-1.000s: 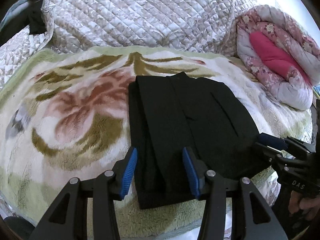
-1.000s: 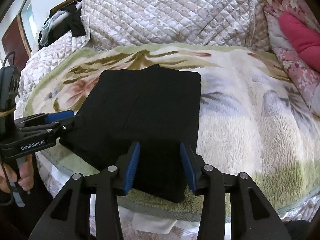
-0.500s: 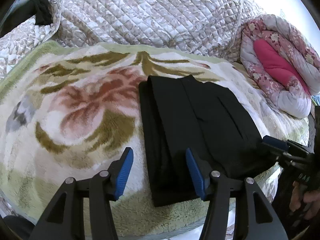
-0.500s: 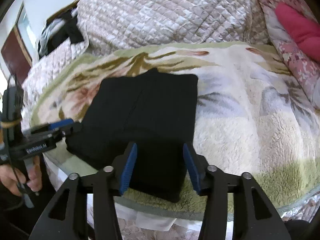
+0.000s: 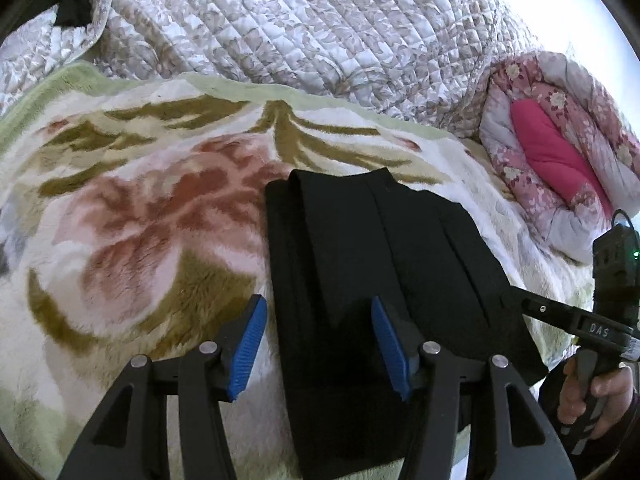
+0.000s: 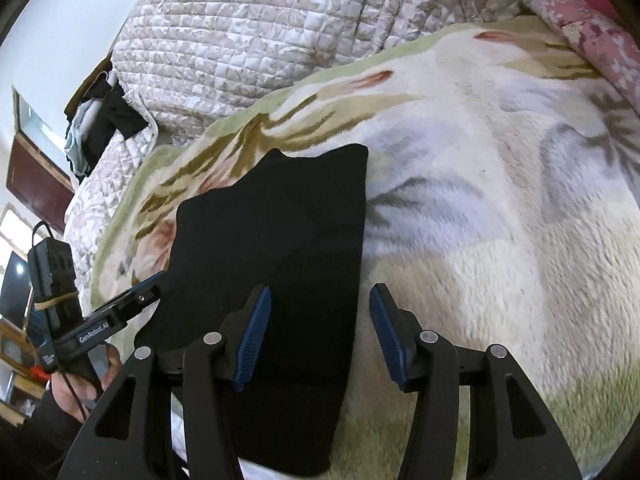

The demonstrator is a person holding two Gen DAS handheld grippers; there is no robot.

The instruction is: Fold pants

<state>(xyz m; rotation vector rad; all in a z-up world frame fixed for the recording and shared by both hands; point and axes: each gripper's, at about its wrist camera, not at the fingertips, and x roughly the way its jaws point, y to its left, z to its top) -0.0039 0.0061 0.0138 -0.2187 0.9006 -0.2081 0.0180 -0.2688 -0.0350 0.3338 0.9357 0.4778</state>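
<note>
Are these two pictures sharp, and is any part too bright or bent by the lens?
Left wrist: sharp, pants clear, window corner top right blown white, quilt curved by fisheye. Right wrist: blanket smeared by motion blur, pants black without detail.

left gripper (image 5: 318, 346) jaws apart over left edge of folded black pants (image 5: 384, 272) on floral blanket (image 5: 132, 216); right gripper (image 5: 520, 306) at pants' right edge.

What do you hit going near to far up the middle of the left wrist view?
left gripper with open jaws → folded black pants → floral fleece blanket → quilted bedspread.
</note>
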